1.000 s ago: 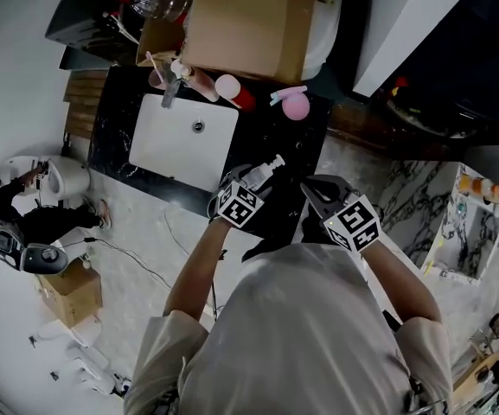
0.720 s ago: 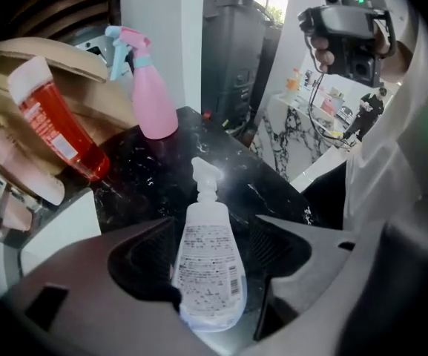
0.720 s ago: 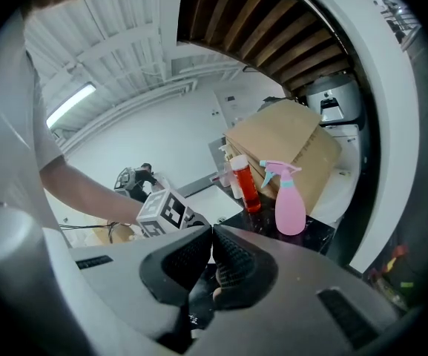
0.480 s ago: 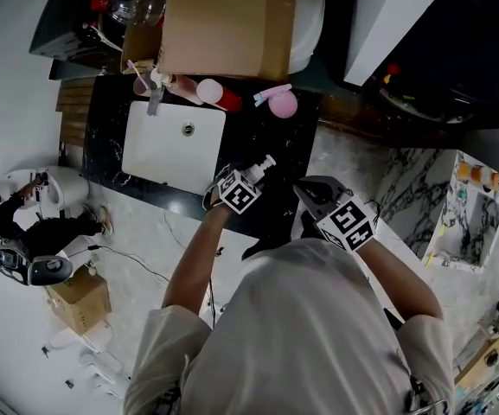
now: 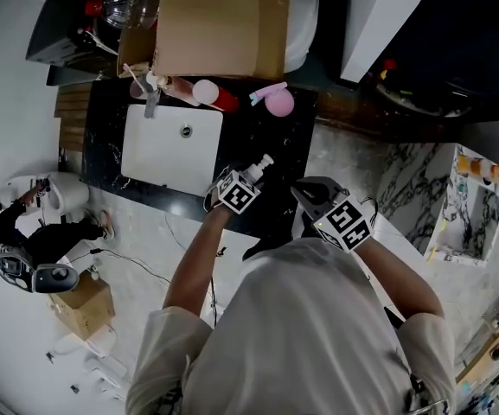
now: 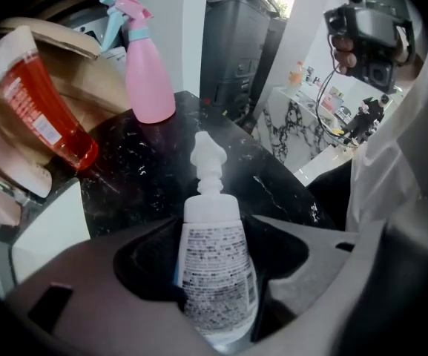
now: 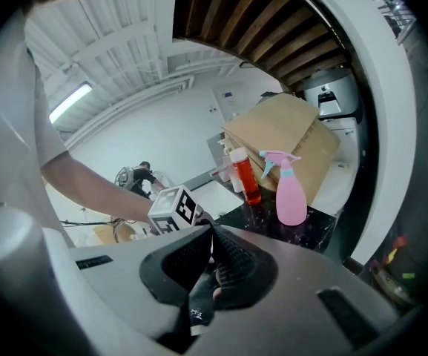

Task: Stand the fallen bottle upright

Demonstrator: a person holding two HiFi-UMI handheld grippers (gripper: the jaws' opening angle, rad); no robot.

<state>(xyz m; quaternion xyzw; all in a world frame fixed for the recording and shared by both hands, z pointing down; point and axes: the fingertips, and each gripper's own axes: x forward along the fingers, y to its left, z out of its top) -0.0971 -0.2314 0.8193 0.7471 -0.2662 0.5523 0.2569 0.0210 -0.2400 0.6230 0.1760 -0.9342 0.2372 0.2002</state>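
A white pump bottle [image 5: 258, 169] lies on its side on the black marble counter [image 5: 294, 145], its pump head pointing towards the pink spray bottle. My left gripper [image 5: 247, 180] points steeply down over it. In the left gripper view the bottle [image 6: 217, 265] lies between the jaws of that gripper [image 6: 217, 291], label up. The jaws are closing, with the pads close beside the bottle's sides. My right gripper [image 5: 308, 190] hovers to the right of the bottle. Its pads [image 7: 225, 254] are shut together on nothing.
A pink spray bottle [image 5: 279, 102] and a red-filled bottle [image 5: 214, 96] stand at the back of the counter, in front of a cardboard box [image 5: 219, 20]. A white sink [image 5: 158, 158] lies left of the bottle. A person sits on the floor far left.
My left gripper has come down over the lying bottle and its jaws have narrowed a little around it. The right gripper has stayed in place.
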